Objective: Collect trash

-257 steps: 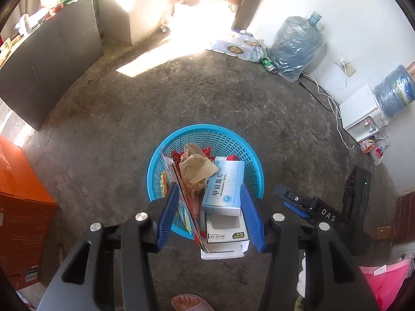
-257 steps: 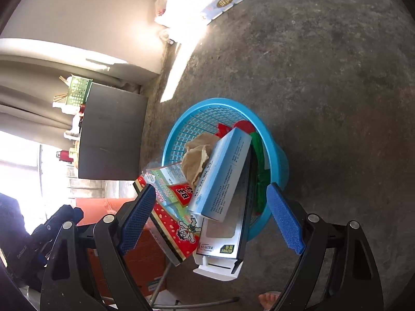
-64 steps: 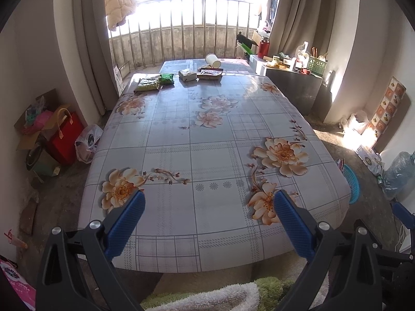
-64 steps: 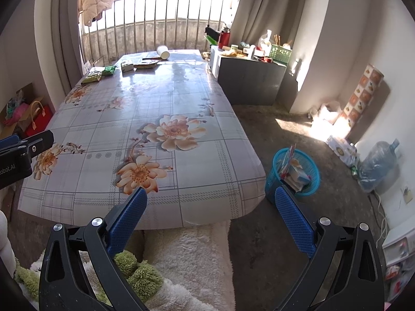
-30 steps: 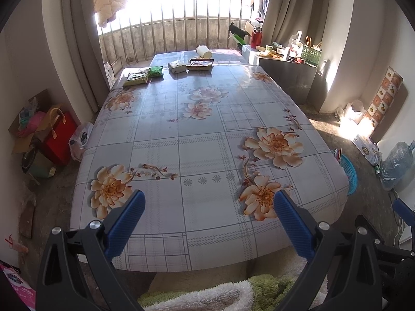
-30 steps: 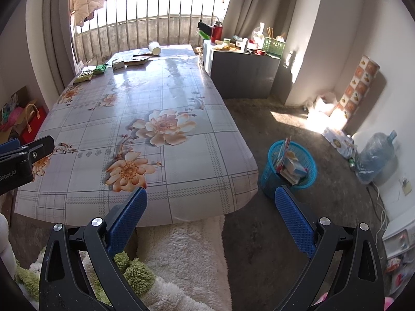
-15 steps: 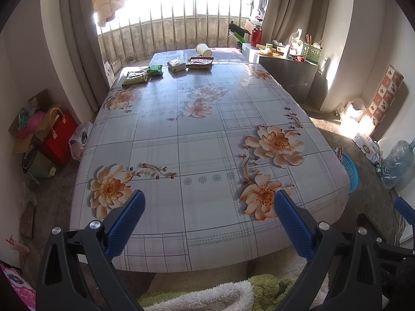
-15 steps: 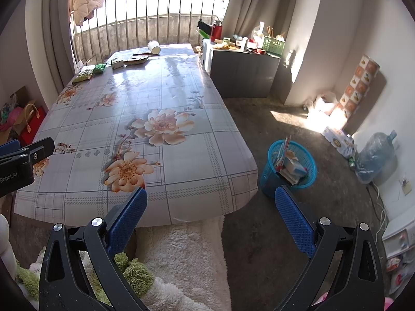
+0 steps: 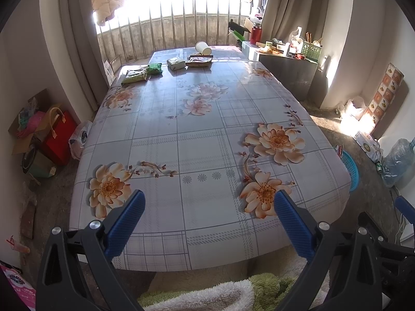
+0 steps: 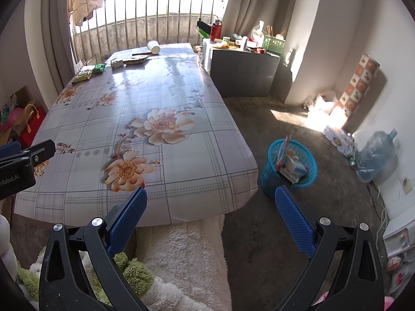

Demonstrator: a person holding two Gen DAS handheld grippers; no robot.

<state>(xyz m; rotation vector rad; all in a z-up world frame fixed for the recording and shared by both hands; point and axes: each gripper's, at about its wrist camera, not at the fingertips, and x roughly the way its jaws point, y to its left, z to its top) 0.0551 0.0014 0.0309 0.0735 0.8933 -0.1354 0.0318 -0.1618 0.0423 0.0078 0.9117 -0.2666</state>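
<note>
Blue plastic mesh basket on the concrete floor, just right of the table's near corner, packed with upright cartons and wrappers. Left gripper and right gripper both spread wide, empty. Remaining trash at the flowered tablecloth's far end: 4 flat packets, 1 tipped white paper cup.

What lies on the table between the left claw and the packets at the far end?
Nothing: in the left wrist view, only bare flowered tablecloth stretches from the left claw to the packets.
</note>
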